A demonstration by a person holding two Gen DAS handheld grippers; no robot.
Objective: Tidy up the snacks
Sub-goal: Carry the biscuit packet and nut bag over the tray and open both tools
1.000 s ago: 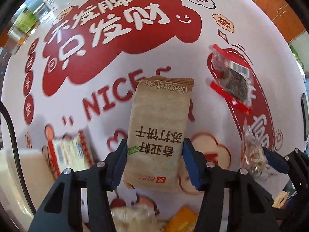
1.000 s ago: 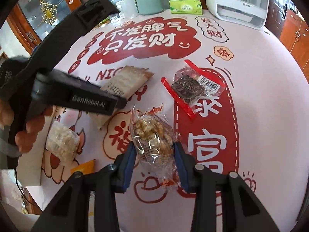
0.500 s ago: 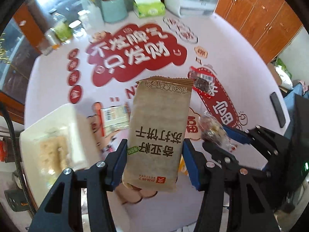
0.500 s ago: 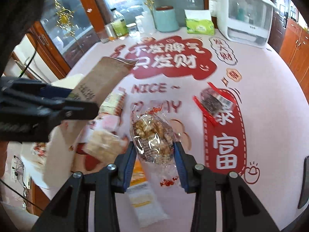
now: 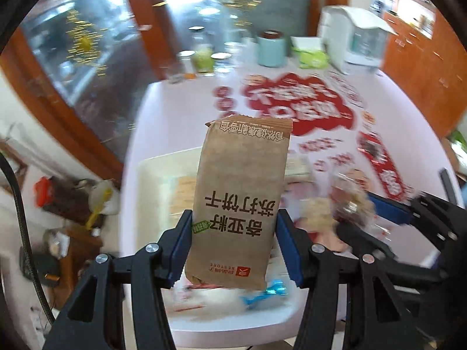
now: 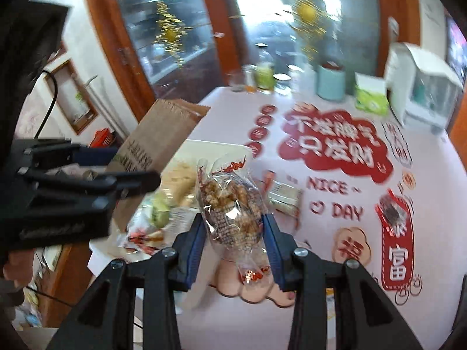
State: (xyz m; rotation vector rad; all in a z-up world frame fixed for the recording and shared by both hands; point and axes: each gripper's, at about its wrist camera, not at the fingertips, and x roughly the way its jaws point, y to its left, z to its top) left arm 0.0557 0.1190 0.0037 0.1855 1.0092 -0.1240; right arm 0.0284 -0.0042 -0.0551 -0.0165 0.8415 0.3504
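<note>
My left gripper (image 5: 233, 248) is shut on a brown cracker packet (image 5: 242, 192), held upright in the air above a white tray (image 5: 151, 172) with snacks in it. The packet also shows in the right wrist view (image 6: 157, 143). My right gripper (image 6: 232, 245) is shut on a clear bag of brown nut candy (image 6: 230, 201), held above the table beside the tray (image 6: 216, 145). In the left wrist view the right gripper (image 5: 388, 213) is to the right with the candy bag (image 5: 350, 201).
A dark dried-fruit packet (image 6: 391, 213) and a small cracker packet (image 6: 284, 195) lie on the pink and red tablecloth (image 6: 329, 145). A teal canister (image 6: 329, 83), green tissue box (image 6: 370, 99) and white appliance (image 6: 423, 84) stand at the far edge. The table's left edge drops off beyond the tray.
Both grippers have lifted higher and swung left with their snacks. The tray, earlier off to the left, now lies under the left gripper. The view is motion blurred.
</note>
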